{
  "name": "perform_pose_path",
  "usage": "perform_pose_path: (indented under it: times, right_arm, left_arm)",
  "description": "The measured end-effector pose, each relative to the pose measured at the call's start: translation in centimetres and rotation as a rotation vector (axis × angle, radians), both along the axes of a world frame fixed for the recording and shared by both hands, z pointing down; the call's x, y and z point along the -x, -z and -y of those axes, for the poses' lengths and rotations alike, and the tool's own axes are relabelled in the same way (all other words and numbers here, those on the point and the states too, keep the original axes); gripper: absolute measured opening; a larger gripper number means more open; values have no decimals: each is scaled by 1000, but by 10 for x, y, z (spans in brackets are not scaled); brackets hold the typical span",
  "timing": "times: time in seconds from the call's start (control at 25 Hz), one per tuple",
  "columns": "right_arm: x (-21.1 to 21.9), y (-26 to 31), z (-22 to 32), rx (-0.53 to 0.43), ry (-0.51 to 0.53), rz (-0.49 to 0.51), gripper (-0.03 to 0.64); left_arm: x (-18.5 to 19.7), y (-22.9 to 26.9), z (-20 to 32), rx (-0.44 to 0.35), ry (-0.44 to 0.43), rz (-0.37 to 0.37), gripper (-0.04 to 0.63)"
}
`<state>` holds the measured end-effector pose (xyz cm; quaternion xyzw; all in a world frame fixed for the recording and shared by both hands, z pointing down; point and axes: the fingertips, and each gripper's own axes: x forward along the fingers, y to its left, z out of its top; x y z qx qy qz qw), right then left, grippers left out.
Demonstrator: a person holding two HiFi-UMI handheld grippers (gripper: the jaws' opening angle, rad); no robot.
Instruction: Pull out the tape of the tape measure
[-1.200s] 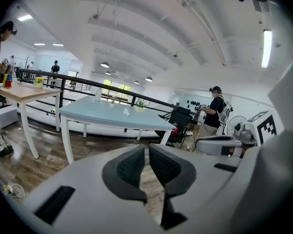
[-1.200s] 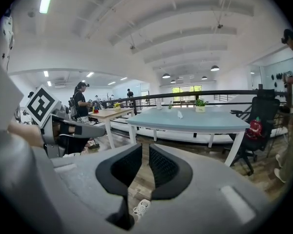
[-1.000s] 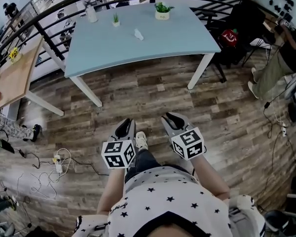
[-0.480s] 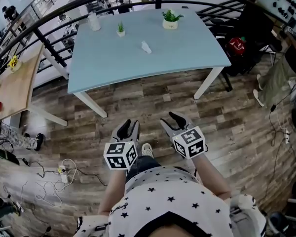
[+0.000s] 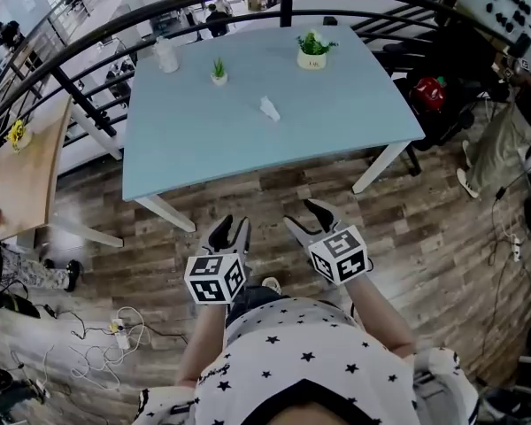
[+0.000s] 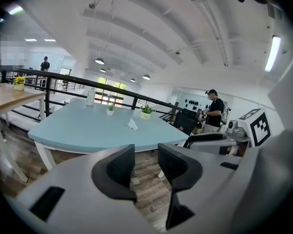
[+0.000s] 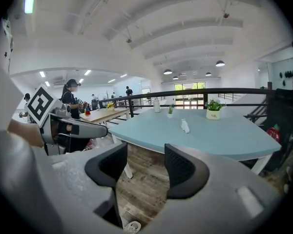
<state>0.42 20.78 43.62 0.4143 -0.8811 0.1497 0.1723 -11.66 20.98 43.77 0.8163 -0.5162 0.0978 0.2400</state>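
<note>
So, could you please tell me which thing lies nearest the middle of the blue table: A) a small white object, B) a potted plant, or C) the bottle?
A: the small white object lies mid-table, while the bottle, the small plant and the bigger plant stand near the far edge.

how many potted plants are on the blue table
2. The small plant stands far left on the blue table, near the white bottle; the bigger plant in a white pot stands far right.

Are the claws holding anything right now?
No. Both the left claw and right claw have just been opening, with nothing between their jaws.
</note>
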Motion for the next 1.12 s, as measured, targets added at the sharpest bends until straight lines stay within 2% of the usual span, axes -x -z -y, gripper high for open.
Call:
perform_pose_path:
  times: [0.56, 1.12]
  right_arm:
    - [25, -14, 81, 10, -7, -2, 227]
    - [17, -25, 142, 29, -42, -4, 227]
  left_arm:
    - [26, -12, 85, 9, -2, -22, 137]
    - [37, -12, 142, 10, 26, -26, 137]
